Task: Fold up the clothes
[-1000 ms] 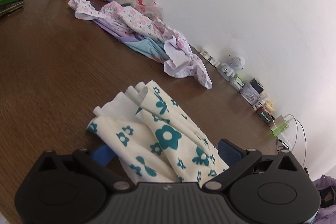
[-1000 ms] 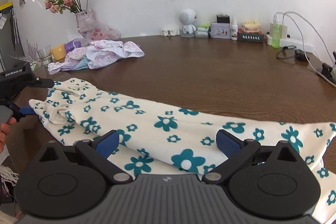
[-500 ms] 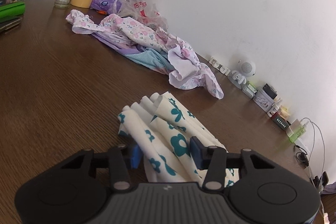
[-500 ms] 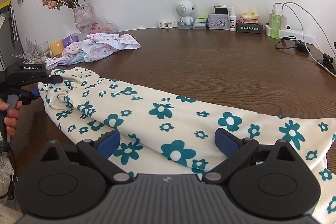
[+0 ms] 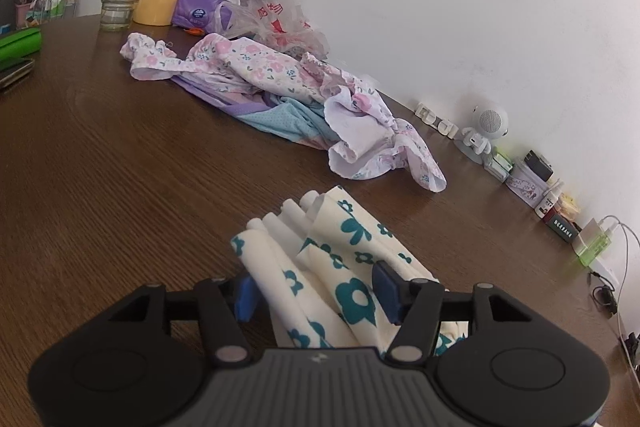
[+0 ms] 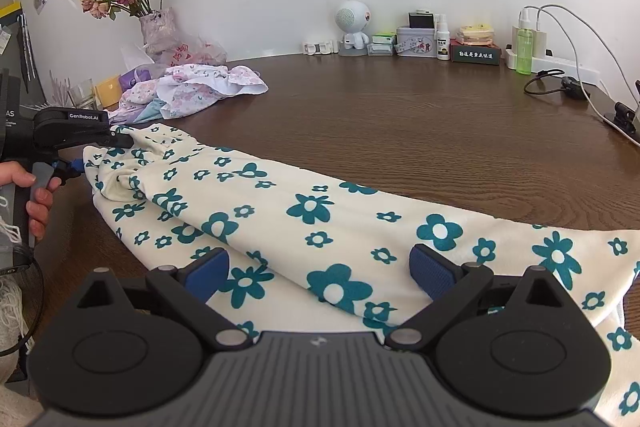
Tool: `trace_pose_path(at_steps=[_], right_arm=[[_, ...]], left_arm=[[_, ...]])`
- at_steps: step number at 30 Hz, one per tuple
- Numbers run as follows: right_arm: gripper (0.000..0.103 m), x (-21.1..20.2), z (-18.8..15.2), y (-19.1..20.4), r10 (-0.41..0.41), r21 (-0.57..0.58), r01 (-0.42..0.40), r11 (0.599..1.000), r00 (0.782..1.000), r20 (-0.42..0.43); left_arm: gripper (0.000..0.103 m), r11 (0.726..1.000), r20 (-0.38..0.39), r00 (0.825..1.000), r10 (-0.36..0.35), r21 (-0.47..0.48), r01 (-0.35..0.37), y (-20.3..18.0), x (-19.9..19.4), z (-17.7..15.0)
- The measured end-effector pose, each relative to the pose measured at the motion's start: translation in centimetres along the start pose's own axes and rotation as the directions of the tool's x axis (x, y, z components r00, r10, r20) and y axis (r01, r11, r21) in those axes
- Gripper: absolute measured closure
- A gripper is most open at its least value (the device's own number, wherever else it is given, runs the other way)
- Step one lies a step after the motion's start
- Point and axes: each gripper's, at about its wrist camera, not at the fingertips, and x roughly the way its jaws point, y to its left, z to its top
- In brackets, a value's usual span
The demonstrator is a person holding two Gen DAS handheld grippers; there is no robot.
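Observation:
A cream garment with teal flowers [image 6: 320,211] lies stretched across the brown table [image 6: 400,119]. My left gripper [image 5: 316,291] is shut on a bunched end of it [image 5: 320,255], with folds sticking out past the blue pads. In the right wrist view the left gripper [image 6: 86,139] holds the garment's far left end. My right gripper [image 6: 320,273] is open, its blue pads wide apart over the near edge of the cloth.
A heap of pink floral and blue clothes [image 5: 280,99] lies at the back by a flower vase [image 6: 158,27]. A glass [image 5: 118,1], yellow cup [image 5: 156,5], robot-shaped speaker [image 6: 352,27], boxes, bottles and charger cables [image 6: 568,83] line the wall.
The left gripper closed on the bunched end of the floral garment and lifted it slightly. The right gripper stayed open over the cloth's near edge.

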Motion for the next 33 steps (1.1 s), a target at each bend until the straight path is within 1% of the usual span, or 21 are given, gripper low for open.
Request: trace_pose_path(at_steps=[1,2,3,7,9,13,14,15,16,17,18,19,20,22,23,24,26,27,29,30,33], right_arm=[[0.005,0.0,0.0,0.0,0.000,0.002,0.000,1.000,1.000,0.001],[0.005,0.0,0.0,0.0,0.001,0.003,-0.001,1.000,1.000,0.001],[0.005,0.0,0.0,0.0,0.000,0.003,0.000,1.000,1.000,0.001],[0.005,0.1,0.1,0.1,0.000,0.005,0.000,1.000,1.000,0.001],[0.005,0.1,0.2,0.1,-0.001,0.005,0.001,1.000,1.000,0.001],[0.005,0.1,0.3,-0.3,0.012,0.020,-0.012,1.000,1.000,0.010],[0.005,0.0,0.3,-0.6,0.021,0.034,-0.022,0.999,1.000,0.016],[0.006,-0.2,0.3,-0.9,0.033,0.056,-0.034,0.998,0.999,0.022],[0.007,-0.5,0.4,-1.3,0.047,0.084,-0.049,0.995,0.998,0.031],[0.007,-0.8,0.4,-1.8,0.060,0.111,-0.064,0.992,0.997,0.041],[0.008,-1.0,0.4,-2.2,0.072,0.138,-0.078,0.987,0.996,0.049],[0.009,-1.3,0.5,-2.8,0.082,0.164,-0.090,0.982,0.995,0.058],[0.010,-1.5,0.5,-3.1,0.082,0.181,-0.093,0.979,0.994,0.065],[0.010,-1.8,0.4,-3.5,0.065,0.193,-0.078,0.978,0.995,0.070],[0.010,-1.9,0.4,-3.6,0.055,0.195,-0.068,0.978,0.996,0.072],[0.010,-2.0,0.3,-3.7,0.049,0.199,-0.063,0.978,0.996,0.075],[0.010,-2.4,0.3,-3.8,0.034,0.205,-0.050,0.978,0.996,0.083],[0.010,-2.6,0.2,-3.8,0.026,0.206,-0.044,0.978,0.996,0.086],[0.010,-2.9,0.2,-3.9,0.017,0.207,-0.036,0.978,0.996,0.092],[0.010,-3.1,0.2,-4.0,0.014,0.208,-0.034,0.978,0.995,0.095],[0.010,-3.4,0.6,-3.8,0.020,0.200,-0.040,0.979,0.995,0.102]], left_arm=[[0.054,1.000,-0.007,1.000,-0.001,0.011,0.001,-0.2,0.1,0.0],[0.070,1.000,-0.017,1.000,-0.009,0.013,0.009,-0.2,0.2,-0.1],[0.079,1.000,-0.023,1.000,-0.018,0.014,0.018,-0.2,0.3,-0.2],[0.087,0.999,-0.004,0.999,-0.050,-0.001,0.050,0.3,0.0,-0.6],[0.089,0.997,0.033,0.997,-0.065,0.038,0.064,0.1,-0.8,-0.8],[0.090,0.974,0.136,0.984,-0.117,0.211,0.086,-1.2,-3.2,-1.2],[0.090,0.956,0.163,0.977,-0.137,0.281,0.088,-1.8,-3.9,-1.4],[0.090,0.923,0.191,0.968,-0.163,0.376,0.081,-2.6,-4.7,-1.8],[0.090,0.882,0.217,0.957,-0.191,0.467,0.070,-3.4,-5.5,-2.1],[0.090,0.823,0.242,0.944,-0.226,0.565,0.052,-4.3,-6.3,-2.7],[0.090,0.735,0.265,0.925,-0.272,0.677,0.022,-5.3,-7.2,-3.6],[0.090,0.627,0.277,0.905,-0.322,0.779,-0.015,-6.3,-8.0,-4.9],[0.090,0.507,0.274,0.887,-0.373,0.860,-0.052,-7.0,-8.5,-6.4],[0.090,0.246,0.233,0.857,-0.460,0.961,-0.130,-8.4,-9.3,-9.3],[0.090,0.117,0.188,0.856,-0.481,0.982,-0.150,-8.7,-9.4,-10.8],[0.090,0.003,0.144,0.858,-0.493,0.987,-0.163,-8.8,-9.3,-12.1],[0.090,-0.170,0.061,0.865,-0.498,0.971,-0.166,-8.4,-8.8,-14.2],[0.090,-0.233,0.031,0.867,-0.498,0.958,-0.169,-8.2,-8.6,-15.0],[0.090,-0.297,0.009,0.864,-0.503,0.937,-0.183,-7.9,-8.3,-15.6],[0.089,-0.320,0.000,0.863,-0.505,0.929,-0.188,-7.7,-8.1,-15.7],[0.089,-0.334,-0.023,0.861,-0.508,0.927,-0.173,-7.7,-7.6,-15.2]])
